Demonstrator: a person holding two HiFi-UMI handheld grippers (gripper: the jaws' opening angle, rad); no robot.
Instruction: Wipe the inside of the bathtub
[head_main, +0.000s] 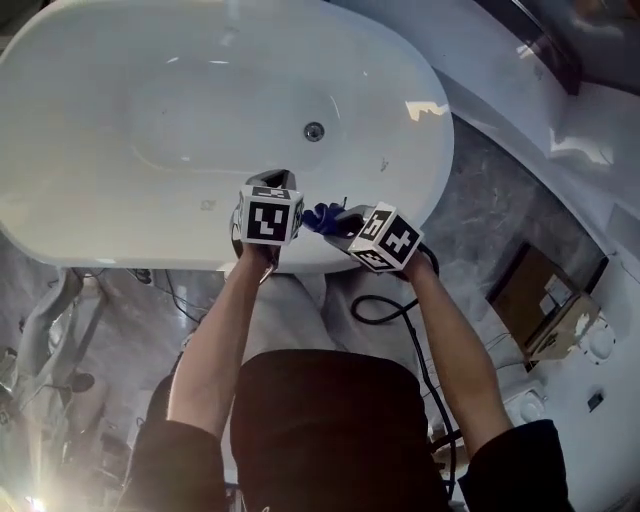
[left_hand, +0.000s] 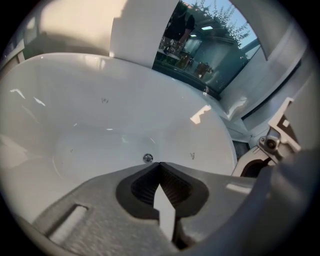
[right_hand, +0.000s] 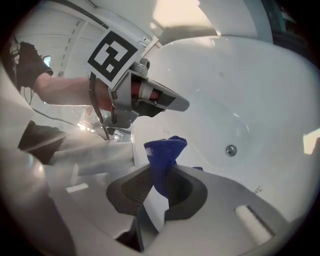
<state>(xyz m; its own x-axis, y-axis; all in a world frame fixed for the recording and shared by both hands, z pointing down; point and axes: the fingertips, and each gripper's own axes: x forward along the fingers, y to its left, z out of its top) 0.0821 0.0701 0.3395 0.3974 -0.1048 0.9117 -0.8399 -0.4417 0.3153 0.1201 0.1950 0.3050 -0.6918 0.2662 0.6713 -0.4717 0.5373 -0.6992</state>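
Looking through the head view, I see little of the jaws: the marker cubes (head_main: 268, 218) cover most of both grippers, and the left end of the bathtub (head_main: 150, 120) is cut off by the frame. Of the blue cloth (right_hand: 164, 152) only a crumpled tuft shows; the rest is hidden between the pads (right_hand: 131, 190).

The right gripper (right_hand: 161, 175) pinches this cloth, which stands up above the jaw tips. It hangs over the near side of the tub, and I cannot tell if the cloth touches the white surface. The left gripper (left_hand: 159, 166) is just beside it, jaws pressed together at the tips with nothing between them, pointing toward the drain (left_hand: 147, 158).

The tub is an oval shell, smooth and glossy white, with bright reflections; the small round metal drain sits in its floor. The cloth looks soft and fuzzy. The pads are dark and ribbed, set in grey plastic. A black cable (head_main: 385, 305) curls below the right gripper.
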